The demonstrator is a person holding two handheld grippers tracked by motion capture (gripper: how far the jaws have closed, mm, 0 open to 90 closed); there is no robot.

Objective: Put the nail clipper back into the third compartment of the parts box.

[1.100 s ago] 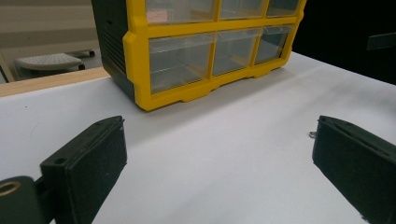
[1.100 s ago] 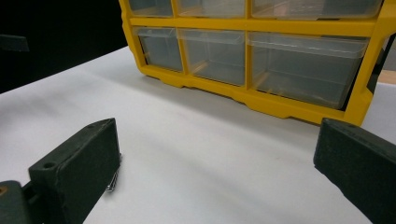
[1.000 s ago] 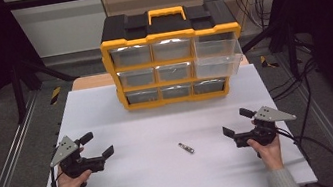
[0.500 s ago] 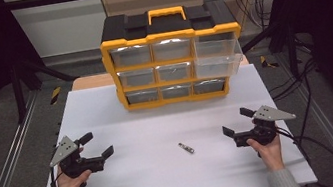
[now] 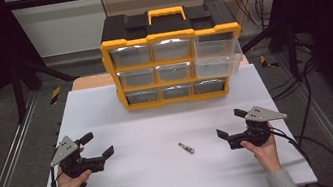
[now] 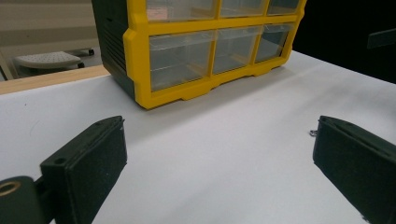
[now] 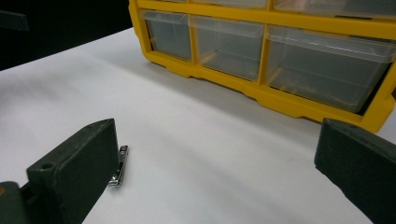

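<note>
A small metal part [image 5: 186, 148] lies on the white table [image 5: 169, 184] between the left gripper [image 5: 96, 146] and right gripper [image 5: 230, 123]. Both stand wide open. A yellow drawer cabinet [image 5: 173, 62] stands behind, its top-right drawer [image 5: 218, 50] pulled out.

No text, label, brand, number or sign can be read anywhere; the yellow-and-black drawer cabinet [image 5: 172, 57] at the far edge of the white worktop [image 5: 157, 176] bears no legible marking.
</note>
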